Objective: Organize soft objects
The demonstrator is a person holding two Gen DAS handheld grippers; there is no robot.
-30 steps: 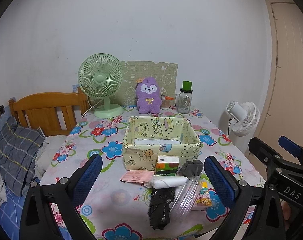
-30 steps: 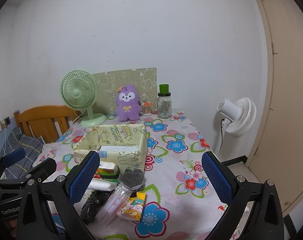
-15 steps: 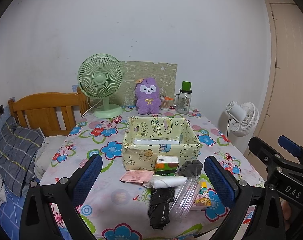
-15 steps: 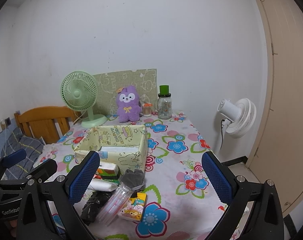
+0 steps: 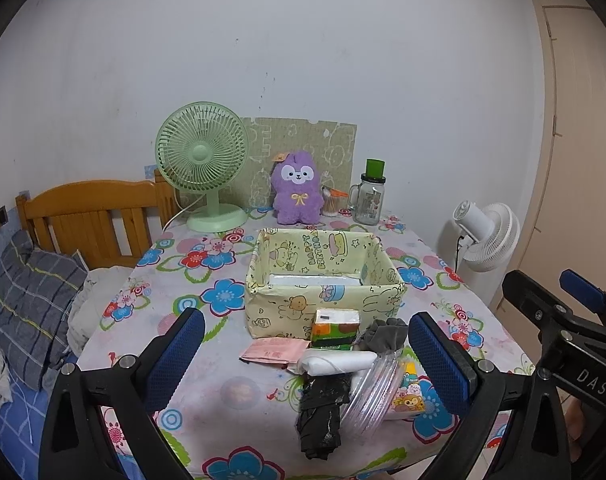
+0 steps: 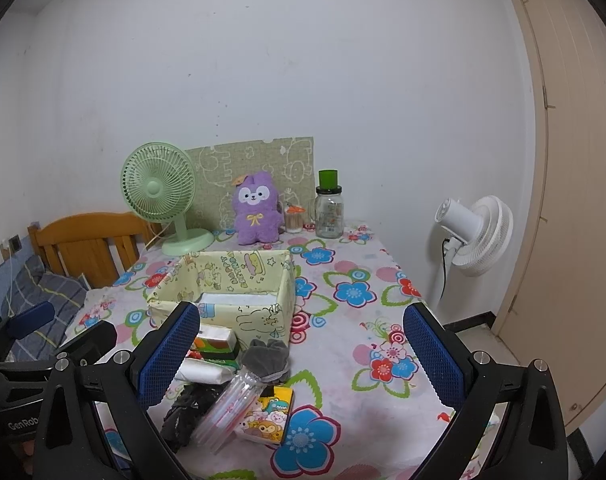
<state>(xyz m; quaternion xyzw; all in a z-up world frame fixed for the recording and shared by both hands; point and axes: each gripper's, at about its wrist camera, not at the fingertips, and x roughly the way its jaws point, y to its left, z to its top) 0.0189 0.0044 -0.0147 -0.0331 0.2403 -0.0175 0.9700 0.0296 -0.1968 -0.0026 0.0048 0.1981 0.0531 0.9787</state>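
Note:
A yellow cartoon-print fabric box (image 5: 323, 300) (image 6: 259, 320) sits mid-table with a white packet inside. In front of it lies a heap: an orange-green tissue pack (image 5: 335, 327) (image 6: 215, 342), a grey sock (image 5: 385, 334) (image 6: 267, 358), a white roll (image 5: 337, 361), a pink sachet (image 5: 275, 349), a black crumpled piece (image 5: 323, 412) (image 6: 187, 408), a clear plastic sleeve (image 5: 371, 394) (image 6: 229, 410) and a cartoon tissue pack (image 6: 267, 416). My left gripper (image 5: 305, 358) and right gripper (image 6: 301, 352) hover open above the near table edge, holding nothing.
A purple plush (image 5: 297, 189), a green desk fan (image 5: 203, 168), a glass jar with green lid (image 5: 370, 194) and a patterned board stand at the table's back. A wooden chair (image 5: 91, 216) and bedding are left; a white floor fan (image 5: 485, 236) and a door are right.

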